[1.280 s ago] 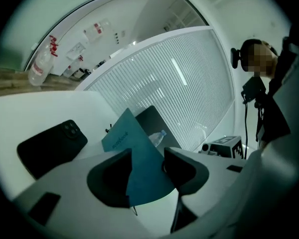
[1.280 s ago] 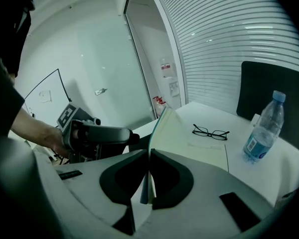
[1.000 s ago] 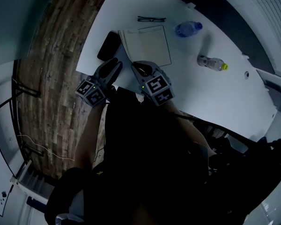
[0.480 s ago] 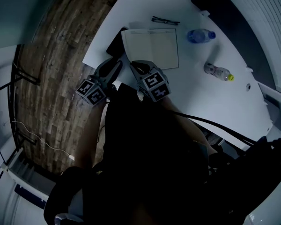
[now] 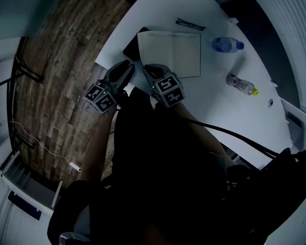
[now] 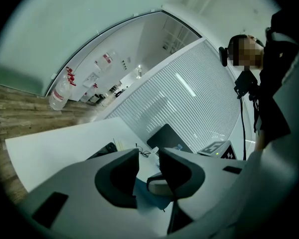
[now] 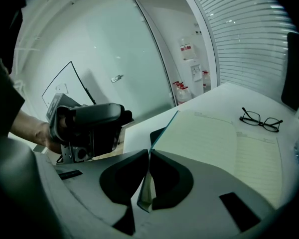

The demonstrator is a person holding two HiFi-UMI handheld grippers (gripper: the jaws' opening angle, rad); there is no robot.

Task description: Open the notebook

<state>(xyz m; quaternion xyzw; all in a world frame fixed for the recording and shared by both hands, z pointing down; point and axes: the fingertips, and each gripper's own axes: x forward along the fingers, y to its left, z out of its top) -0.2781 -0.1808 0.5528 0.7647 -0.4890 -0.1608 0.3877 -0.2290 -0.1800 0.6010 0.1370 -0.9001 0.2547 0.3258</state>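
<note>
The notebook (image 5: 173, 52) lies on the white desk (image 5: 219, 111) in front of me, and it is already open: in the head view two pale pages show side by side, with the fold between them. I judge the main part of the task to be done.

My right claw (image 7: 149, 156) is closed on the notebook. In the right gripper view a thin sheet with a teal edge stands between its jaws, pinched at the near corner. It belongs to the half of the notebook that is nearer to the dark flat thing (image 5: 131, 50) beside it. From this corner the leaf seems to rise a little above the desk, so I think it is not fully laid down. Whether I hold only the cover or also some pages with it, I cannot tell.

My left claw (image 6: 148, 156) has its jaws apart and nothing is pressed between them. It hangs just beside the right claw, at the near edge of the desk, and takes no part in the grip.

What is left, as I judge it, is small: to lower this leaf until it rests flat, to let it go, and to see that the notebook remains open by itself. The glasses (image 5: 190, 24) lie just beyond the far edge of the notebook and two bottles (image 5: 227, 45) lie well apart from it, so neither is in my way.
</note>
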